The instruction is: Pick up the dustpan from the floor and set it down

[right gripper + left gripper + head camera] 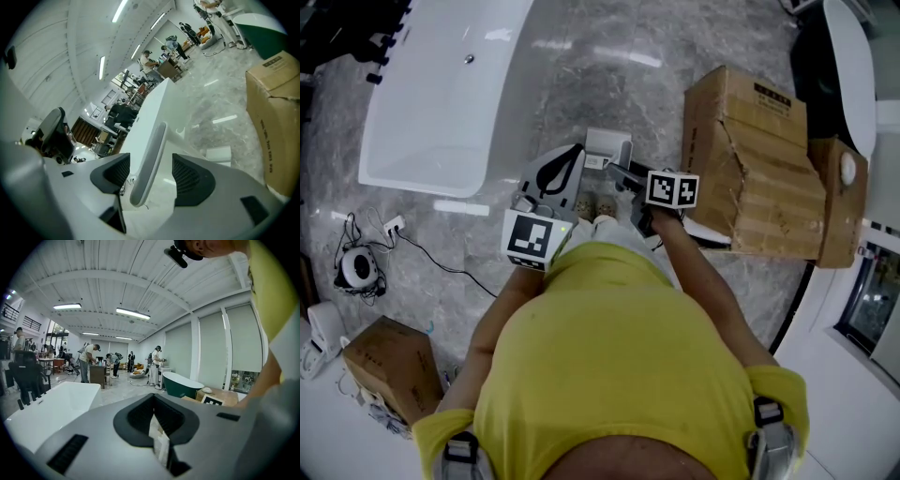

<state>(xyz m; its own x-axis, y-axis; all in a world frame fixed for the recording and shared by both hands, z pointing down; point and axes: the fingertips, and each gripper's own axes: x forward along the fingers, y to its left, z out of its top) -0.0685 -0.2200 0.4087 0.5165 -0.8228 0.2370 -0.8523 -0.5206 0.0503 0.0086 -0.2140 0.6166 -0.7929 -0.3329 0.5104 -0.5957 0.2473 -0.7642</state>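
Closest to us is the yellow shirt [609,375] of the person wearing the camera, with both arms reaching down over the grey marble floor [581,84]. We see the dustpan [607,147] standing on that floor just ahead of the person, between the white bathtub [441,94] and the cardboard box [759,178]. Its long pale handle [149,159] rises into the right gripper [621,171]. That gripper's jaws stand wide apart with the handle between them, and neither pad presses on it. The left gripper [157,414] has its jaws together. Only a pale strip [159,441] shows at their seam, and we cannot tell what it is. We judge the dustpan to be light, stiff, smooth plastic. It is likely slippery and inclined to swing from its pan end, so we would clamp the handle squarely, a little below its rounded tip.
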